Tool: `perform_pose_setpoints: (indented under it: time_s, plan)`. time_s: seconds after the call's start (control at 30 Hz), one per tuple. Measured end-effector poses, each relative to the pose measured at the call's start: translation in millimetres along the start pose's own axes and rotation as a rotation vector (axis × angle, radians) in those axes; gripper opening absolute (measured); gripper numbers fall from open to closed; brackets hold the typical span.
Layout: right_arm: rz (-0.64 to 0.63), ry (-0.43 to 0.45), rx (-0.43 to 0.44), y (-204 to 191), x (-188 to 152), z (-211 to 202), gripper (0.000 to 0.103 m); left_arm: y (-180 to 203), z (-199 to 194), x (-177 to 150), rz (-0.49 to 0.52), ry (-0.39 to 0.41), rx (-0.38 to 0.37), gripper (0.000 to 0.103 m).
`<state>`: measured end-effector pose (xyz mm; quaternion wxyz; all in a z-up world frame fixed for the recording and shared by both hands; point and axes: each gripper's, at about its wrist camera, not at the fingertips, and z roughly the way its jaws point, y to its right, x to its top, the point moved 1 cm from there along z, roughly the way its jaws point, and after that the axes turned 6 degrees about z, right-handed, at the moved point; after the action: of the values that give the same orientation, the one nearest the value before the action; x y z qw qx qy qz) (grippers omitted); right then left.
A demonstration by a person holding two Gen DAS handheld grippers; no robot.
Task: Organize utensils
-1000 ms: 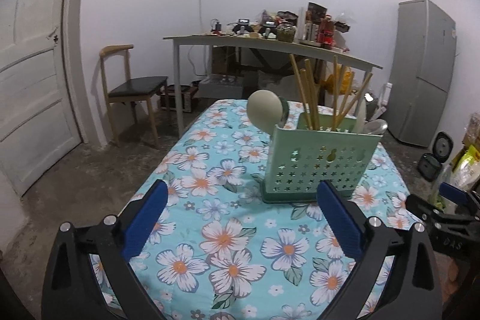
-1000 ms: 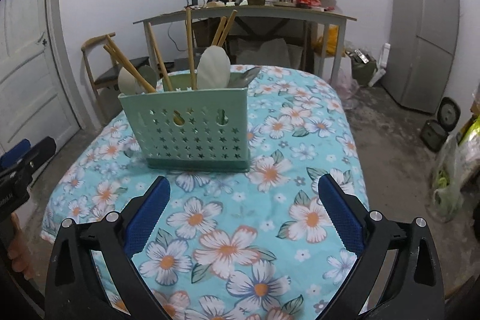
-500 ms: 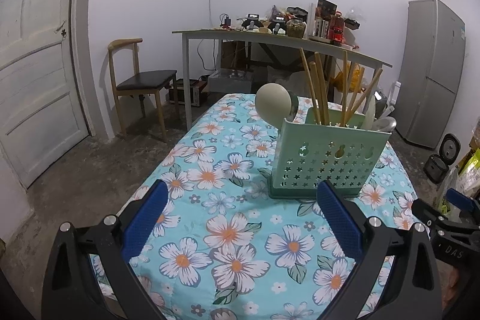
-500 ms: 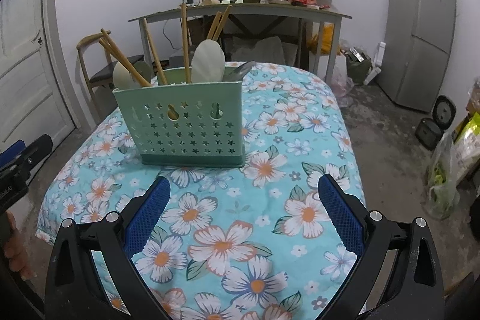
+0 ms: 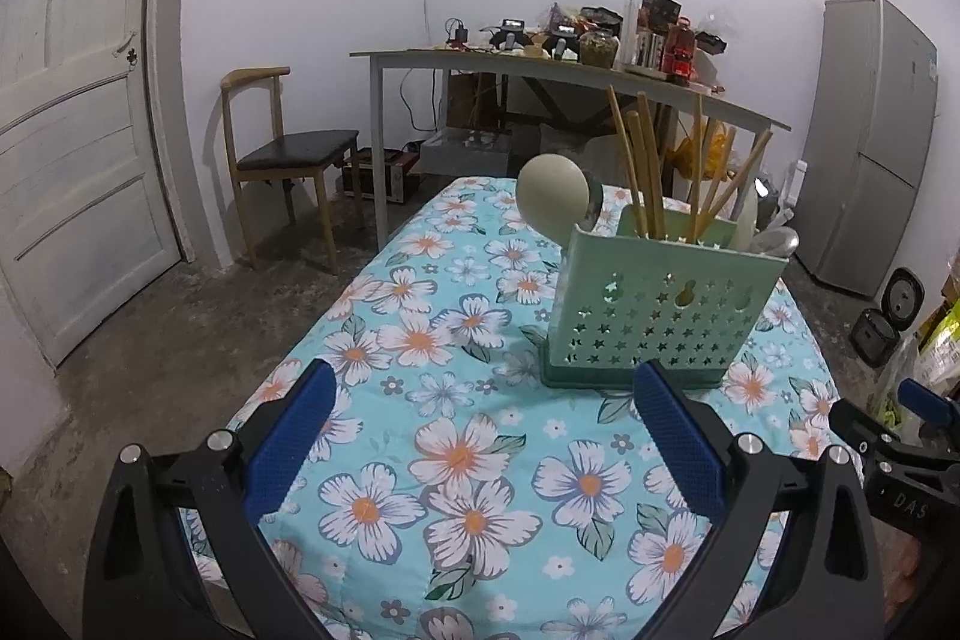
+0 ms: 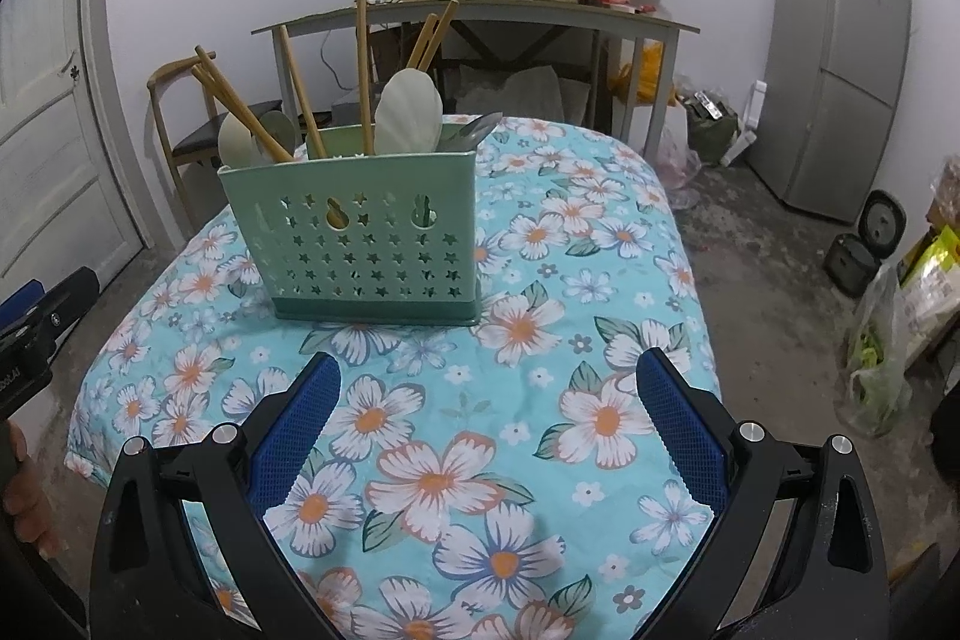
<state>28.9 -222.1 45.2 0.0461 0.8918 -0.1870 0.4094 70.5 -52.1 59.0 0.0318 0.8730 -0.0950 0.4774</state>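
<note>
A mint-green perforated utensil caddy [image 5: 654, 316] [image 6: 360, 244] stands on the floral tablecloth [image 5: 456, 460] [image 6: 492, 436]. Several wooden chopsticks [image 5: 645, 172] [image 6: 363, 76], pale spoons [image 5: 552, 196] [image 6: 411, 112] and a metal spoon [image 5: 777, 241] stick up out of it. My left gripper [image 5: 480, 436] hangs open above the cloth, short of the caddy and left of it. Wide open too, my right gripper [image 6: 489, 424] sits in front of the caddy's right corner. Neither holds anything.
Behind the table stand a cluttered grey desk [image 5: 564, 70] [image 6: 480, 16], a wooden chair [image 5: 282, 148] by a white door [image 5: 66, 172], and a grey fridge [image 5: 870, 142] [image 6: 840, 58]. Bags and a rice cooker [image 6: 864, 244] lie on the floor at right.
Both grippers have drawn back and risen a little from the caddy, which looks smaller and farther now. Both stay open and empty.
</note>
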Motion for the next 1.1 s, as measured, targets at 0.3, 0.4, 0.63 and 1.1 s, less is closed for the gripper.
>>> perform_pose_setpoints:
  time_s: [0.3,0.4,0.63,1.1]
  plan:
    - [0.001,-0.003,-0.005,1.9,0.3,0.0,0.095,6.9,2.6,-0.1,0.061,-0.018,0.021,0.097]
    - [0.004,-0.004,-0.006,2.5,0.2,0.1,0.095,7.5,3.0,0.1,0.063,-0.02,0.029,0.097]
    - [0.0,-0.007,-0.003,0.8,0.4,0.8,0.095,5.8,5.2,-1.7,0.058,-0.044,0.052,0.097]
    - [0.009,-0.002,-0.01,2.6,0.9,-1.1,0.095,0.2,4.9,-1.3,0.029,-0.061,0.07,0.097]
